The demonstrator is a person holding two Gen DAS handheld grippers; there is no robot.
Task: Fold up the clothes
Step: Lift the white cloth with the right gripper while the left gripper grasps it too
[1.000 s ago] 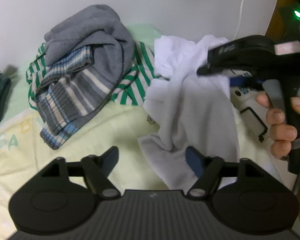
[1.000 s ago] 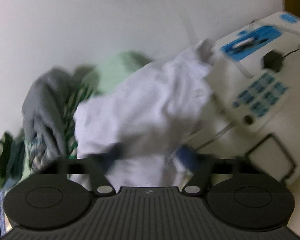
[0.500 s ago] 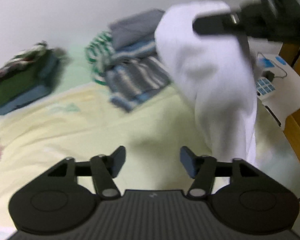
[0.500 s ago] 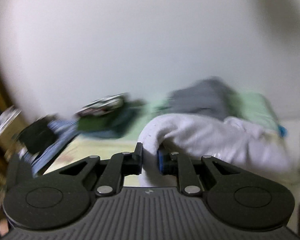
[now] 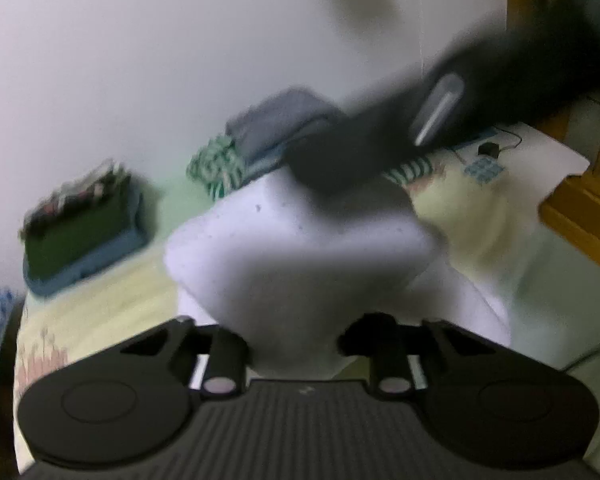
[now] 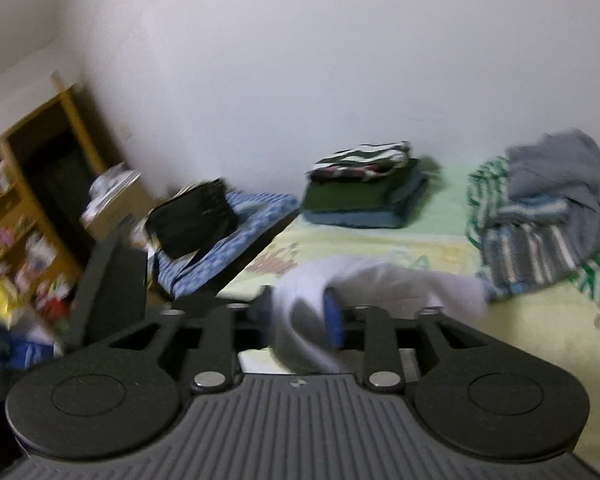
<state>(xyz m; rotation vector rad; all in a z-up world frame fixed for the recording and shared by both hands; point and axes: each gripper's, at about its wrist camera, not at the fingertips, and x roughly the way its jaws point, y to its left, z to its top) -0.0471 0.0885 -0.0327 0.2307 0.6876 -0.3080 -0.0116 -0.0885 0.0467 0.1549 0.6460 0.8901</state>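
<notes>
A white garment hangs bunched over the yellow-green bed sheet. Its lower end runs down between the fingers of my left gripper, whose jaws are closing on the cloth and hiding their tips under it. My right gripper shows as a black blur just above the garment. In the right wrist view the white garment still lies loosely between the jaws of my right gripper, which are opening; one blue pad stands bare beside the cloth.
A heap of grey, striped and green-white clothes lies at the back right of the bed. A folded stack sits against the wall. A black bag and a wooden shelf stand left; a white keypad device is right.
The right gripper carried the white garment from the heap toward the middle of the bed, then its jaws parted. The left gripper's open jaws came around the garment's lower end and closed in.
</notes>
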